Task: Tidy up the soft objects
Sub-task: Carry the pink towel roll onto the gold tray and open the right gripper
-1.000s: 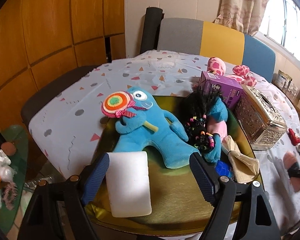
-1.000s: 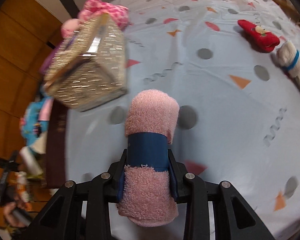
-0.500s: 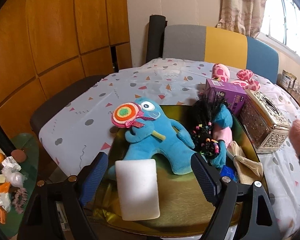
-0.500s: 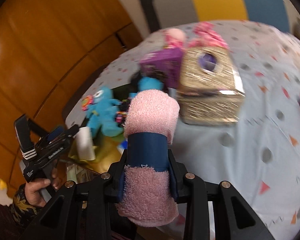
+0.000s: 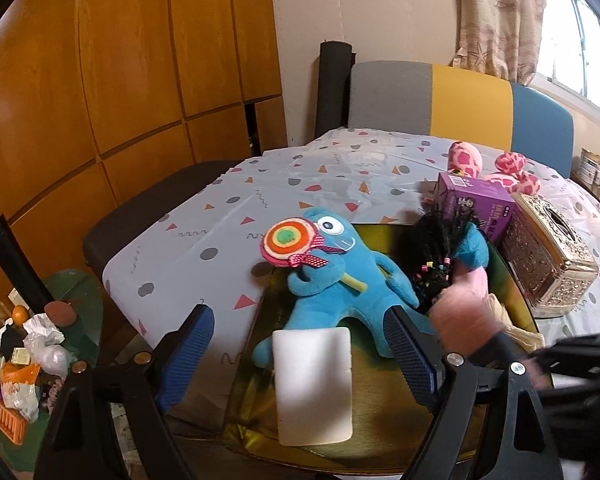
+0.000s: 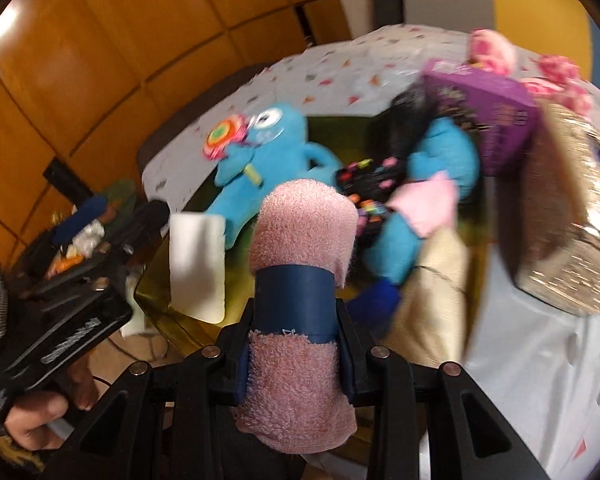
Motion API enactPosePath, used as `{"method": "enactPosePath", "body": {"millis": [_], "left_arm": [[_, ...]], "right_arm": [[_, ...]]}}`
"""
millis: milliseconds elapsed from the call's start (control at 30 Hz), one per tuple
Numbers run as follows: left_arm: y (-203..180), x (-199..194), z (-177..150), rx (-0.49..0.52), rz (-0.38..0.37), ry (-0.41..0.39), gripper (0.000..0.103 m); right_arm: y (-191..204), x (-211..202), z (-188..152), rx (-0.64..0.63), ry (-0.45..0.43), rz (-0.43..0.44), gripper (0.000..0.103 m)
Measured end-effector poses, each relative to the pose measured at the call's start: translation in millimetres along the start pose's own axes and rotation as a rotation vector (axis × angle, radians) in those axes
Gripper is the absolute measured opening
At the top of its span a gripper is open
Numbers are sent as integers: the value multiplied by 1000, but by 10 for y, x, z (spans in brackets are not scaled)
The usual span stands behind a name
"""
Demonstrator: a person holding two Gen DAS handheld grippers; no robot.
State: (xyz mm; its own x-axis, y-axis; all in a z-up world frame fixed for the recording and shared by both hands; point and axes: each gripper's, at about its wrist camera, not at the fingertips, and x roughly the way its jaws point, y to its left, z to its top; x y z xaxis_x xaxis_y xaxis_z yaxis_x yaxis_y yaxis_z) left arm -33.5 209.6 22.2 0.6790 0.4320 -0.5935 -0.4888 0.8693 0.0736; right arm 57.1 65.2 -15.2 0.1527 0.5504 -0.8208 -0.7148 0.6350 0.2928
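My right gripper (image 6: 296,312) is clamping a rolled pink terry towel (image 6: 300,240) above the gold tray (image 5: 380,420); my left gripper (image 5: 300,344) is hanging apart, empty.

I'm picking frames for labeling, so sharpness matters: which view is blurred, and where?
Right wrist view: motion blur smears the blue plush, purple box and gold box; only the pink towel in the right gripper stays sharp. Left wrist view: mostly sharp, blue plush crisp, but the incoming towel is blurred; window glare at upper right.
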Motion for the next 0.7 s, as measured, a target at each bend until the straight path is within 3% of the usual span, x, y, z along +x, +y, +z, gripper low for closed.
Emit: {"method": "enactPosePath", "body": {"millis": [267,400,700], "left_arm": [[111,-47,12,-18,30,-23,88],[140,-126,41,-22,45,-57,91],[64,-252,100,1,40,-92,91]], "right_arm": [[167,506,-99,-68,110,-35,37],[161,458,-135,-75,80,-20,44],[73,-25,-134,-82,-67,-31,44]]}}
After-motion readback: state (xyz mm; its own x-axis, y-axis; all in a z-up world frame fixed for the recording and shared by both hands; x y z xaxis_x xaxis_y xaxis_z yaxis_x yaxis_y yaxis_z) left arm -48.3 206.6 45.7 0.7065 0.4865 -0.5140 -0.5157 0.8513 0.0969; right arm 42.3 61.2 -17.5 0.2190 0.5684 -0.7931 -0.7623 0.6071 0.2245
